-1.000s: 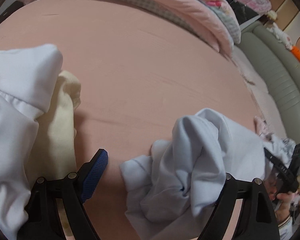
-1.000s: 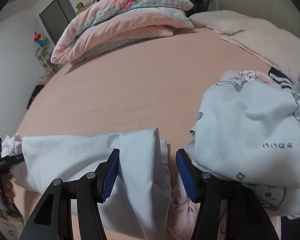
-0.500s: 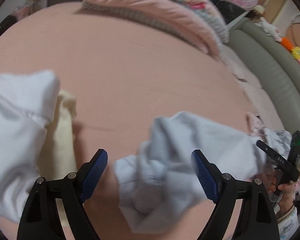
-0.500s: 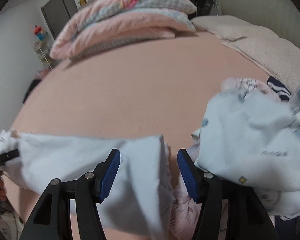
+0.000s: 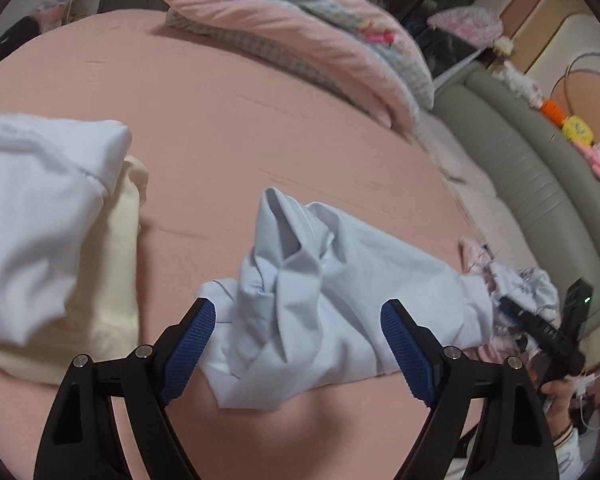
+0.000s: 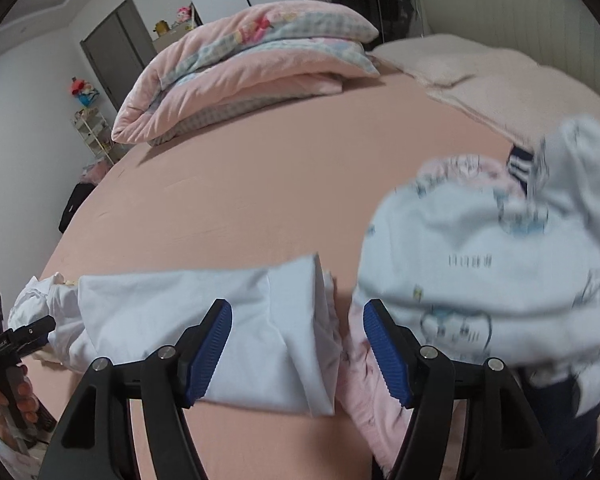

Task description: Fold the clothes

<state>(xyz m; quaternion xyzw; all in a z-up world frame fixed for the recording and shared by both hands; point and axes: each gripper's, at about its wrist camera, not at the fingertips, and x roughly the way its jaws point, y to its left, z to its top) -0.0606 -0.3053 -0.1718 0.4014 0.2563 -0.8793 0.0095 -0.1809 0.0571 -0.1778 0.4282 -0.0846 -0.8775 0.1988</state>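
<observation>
Bed (image 5: 228,128) bearing crumpled pale-blue shirt (image 5: 340,280); bare sheet toward 12 o'clock. Left hand-held gripper (image 5: 296,344) released; right hand-held gripper (image 6: 296,348) opening, pads clear of cloth.

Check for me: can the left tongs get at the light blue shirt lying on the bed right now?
Probably yes. The left tongs stand open with the light blue shirt bunched just beyond the pads, nothing lying over it. The white and cream clothes sit off to the side.

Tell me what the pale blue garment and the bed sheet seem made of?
The crumpled pale blue garment looks like thin woven cotton, matte, with crisp creases. The salmon-pink bed sheet looks like a smooth matte fabric, stretched nearly flat; its fibre is unclear.
</observation>
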